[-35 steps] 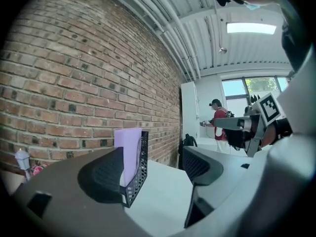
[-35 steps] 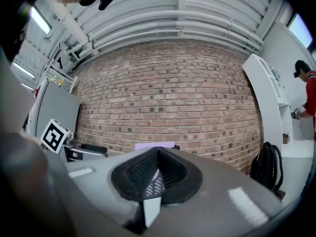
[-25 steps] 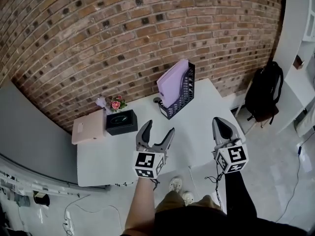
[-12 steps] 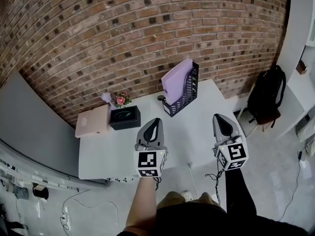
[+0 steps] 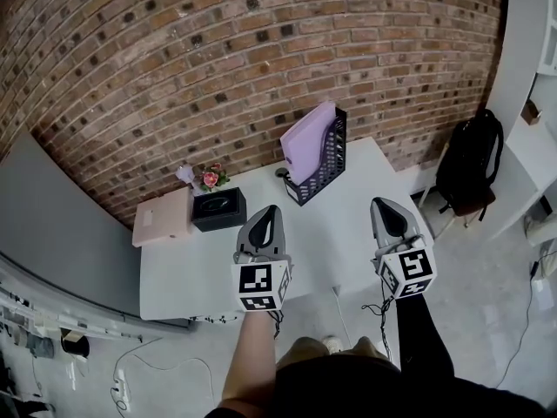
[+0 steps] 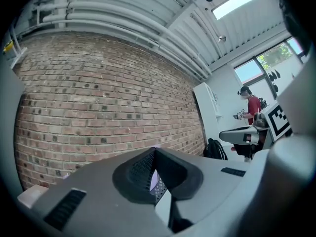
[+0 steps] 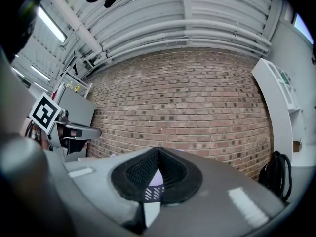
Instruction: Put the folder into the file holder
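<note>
A white table [image 5: 348, 233] stands by a brick wall [image 5: 261, 59]. Nearest, the left gripper [image 5: 271, 212] has just been closing and is now shut tight on nothing. The right gripper [image 5: 385, 205] is shut and empty too. Farther back, the purple folder [image 5: 306, 142] already stands in the black file holder [image 5: 326, 171]. It leans, so a bump could tip the holder over.
</note>
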`<state>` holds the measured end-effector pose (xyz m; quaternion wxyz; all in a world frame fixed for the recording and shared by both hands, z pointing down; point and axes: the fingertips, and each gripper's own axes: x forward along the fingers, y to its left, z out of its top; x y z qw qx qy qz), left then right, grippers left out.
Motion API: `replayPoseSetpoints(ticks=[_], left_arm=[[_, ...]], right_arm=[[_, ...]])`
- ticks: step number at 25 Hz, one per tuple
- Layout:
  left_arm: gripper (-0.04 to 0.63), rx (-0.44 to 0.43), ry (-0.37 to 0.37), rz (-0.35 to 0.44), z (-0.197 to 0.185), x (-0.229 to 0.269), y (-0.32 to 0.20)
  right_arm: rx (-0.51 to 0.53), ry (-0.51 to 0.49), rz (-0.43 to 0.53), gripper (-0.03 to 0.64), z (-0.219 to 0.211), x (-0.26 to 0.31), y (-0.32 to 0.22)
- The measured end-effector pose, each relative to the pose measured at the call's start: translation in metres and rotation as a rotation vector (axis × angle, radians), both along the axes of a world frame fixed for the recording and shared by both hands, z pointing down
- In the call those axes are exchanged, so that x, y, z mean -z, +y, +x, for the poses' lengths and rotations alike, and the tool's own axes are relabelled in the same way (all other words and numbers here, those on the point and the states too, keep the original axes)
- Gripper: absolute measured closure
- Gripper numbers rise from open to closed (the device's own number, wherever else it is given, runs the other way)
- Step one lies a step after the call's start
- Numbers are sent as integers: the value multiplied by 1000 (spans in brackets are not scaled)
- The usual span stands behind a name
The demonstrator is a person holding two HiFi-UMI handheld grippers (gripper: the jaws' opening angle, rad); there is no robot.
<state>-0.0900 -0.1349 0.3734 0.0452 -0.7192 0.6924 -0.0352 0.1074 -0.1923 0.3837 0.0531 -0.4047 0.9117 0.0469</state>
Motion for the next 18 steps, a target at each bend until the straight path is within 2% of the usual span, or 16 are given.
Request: replayPoseSetpoints(ticks=[18], left_arm=[[588,-4,2,-6,-2,-2,-3]], right_arm=[[37,60,29,617,-13,1,6]])
